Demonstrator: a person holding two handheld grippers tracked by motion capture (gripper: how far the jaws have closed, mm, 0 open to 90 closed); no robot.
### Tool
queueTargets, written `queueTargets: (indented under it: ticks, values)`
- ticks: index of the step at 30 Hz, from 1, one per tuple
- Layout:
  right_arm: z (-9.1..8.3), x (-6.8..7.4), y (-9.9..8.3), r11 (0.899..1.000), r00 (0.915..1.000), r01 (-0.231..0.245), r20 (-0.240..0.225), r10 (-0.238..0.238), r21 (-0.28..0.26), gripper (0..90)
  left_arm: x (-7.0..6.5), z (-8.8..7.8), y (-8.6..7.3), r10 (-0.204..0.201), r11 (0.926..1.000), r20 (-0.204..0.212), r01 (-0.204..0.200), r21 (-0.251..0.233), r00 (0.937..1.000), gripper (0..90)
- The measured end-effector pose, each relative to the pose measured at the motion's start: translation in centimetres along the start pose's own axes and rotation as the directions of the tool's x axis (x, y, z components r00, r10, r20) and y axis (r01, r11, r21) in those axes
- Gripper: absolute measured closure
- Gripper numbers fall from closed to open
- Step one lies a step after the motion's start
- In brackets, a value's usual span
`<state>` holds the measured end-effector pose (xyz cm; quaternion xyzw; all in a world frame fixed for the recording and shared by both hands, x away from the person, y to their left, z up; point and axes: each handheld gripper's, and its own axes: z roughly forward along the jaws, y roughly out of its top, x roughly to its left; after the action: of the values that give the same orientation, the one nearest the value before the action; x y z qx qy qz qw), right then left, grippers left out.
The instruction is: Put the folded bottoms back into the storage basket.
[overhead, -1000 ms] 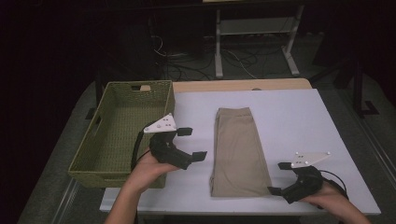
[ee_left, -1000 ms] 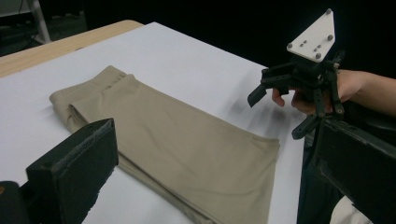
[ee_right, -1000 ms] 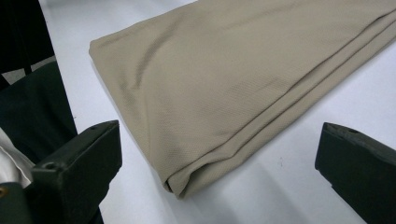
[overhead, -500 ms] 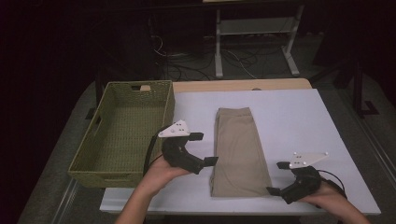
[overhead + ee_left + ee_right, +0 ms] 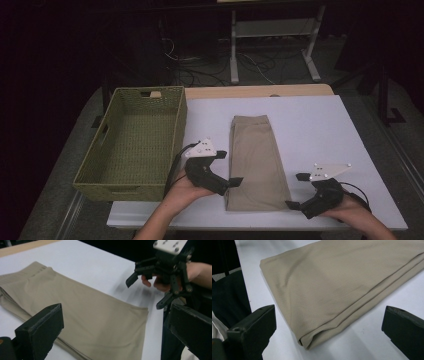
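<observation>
Two claws flank folded khaki trousers on the table.
Left claw gapes at their near-left edge; right claw gapes near-right, neither gripping.

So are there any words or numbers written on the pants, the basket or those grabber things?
None: no words, numbers or signs can be read.
Folded tan pants: plain cloth, no label showing.
Green woven basket: no tag or writing.
Left gripper and right gripper: their grey plates carry small dots, no letters.
White table: bare of print.
</observation>
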<state>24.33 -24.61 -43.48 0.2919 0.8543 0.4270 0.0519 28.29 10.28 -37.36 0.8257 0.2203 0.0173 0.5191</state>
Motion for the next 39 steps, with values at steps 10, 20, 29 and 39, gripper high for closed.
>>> queueTargets:
  ticks: [10, 20, 29, 39]
  values:
    - [0.0, 0.1, 0.0, 1.000, 1.0000, 0.007, -0.001, -0.007, -0.006, 0.0, 0.1, 0.9, -1.6, -0.014, 0.9998, -0.020, 0.015, 0.013, 0.9997, 0.3]
    - [0.0, 0.1, 0.0, 1.000, 1.0000, 0.008, -0.005, -0.008, -0.007, 0.0, 0.4, 2.2, -3.3, -0.015, 0.9971, -0.033, 0.017, 0.074, 0.9993, 0.3]
    - [0.1, 0.1, -0.1, 1.000, 1.0000, 0.007, -0.007, -0.007, -0.003, 0.0, 0.5, 3.5, -4.3, -0.009, 0.9913, -0.045, 0.015, 0.131, 0.9989, 0.3]
    - [0.1, 0.0, -0.2, 1.000, 1.0000, 0.005, -0.007, -0.005, -0.001, 0.0, 1.2, 4.7, -4.7, -0.022, 0.9866, -0.078, 0.034, 0.160, 0.9967, 0.3]
